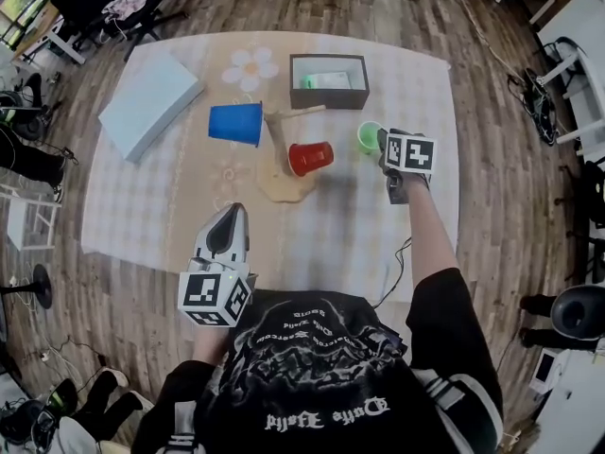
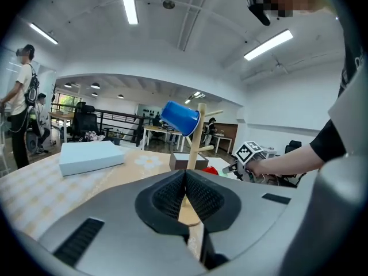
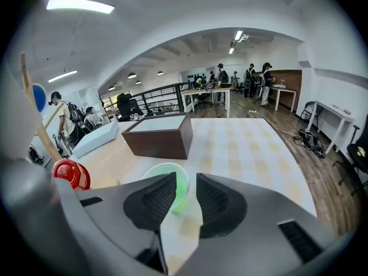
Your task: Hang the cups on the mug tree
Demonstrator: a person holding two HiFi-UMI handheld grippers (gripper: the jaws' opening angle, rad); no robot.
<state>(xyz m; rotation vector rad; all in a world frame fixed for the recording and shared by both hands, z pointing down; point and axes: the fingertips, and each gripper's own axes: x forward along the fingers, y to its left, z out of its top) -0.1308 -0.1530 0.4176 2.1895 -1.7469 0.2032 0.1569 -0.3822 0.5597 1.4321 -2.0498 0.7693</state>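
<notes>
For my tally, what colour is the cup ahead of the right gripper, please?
The plastic cup is translucent green, clearest in the right gripper view.

My head view looks steeply down on the whole table (image 1: 397, 225) from its near edge. The left gripper view sits low at that edge, facing across to the mug tree (image 2: 198, 132). The right gripper view is close above the green cup (image 3: 170, 180) by the right edge, facing the box (image 3: 155, 142). All three views catch the tree.

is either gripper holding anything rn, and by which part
Nothing is held. The left gripper is shut and empty; the right gripper is open at the green cup, not gripping it.
</notes>
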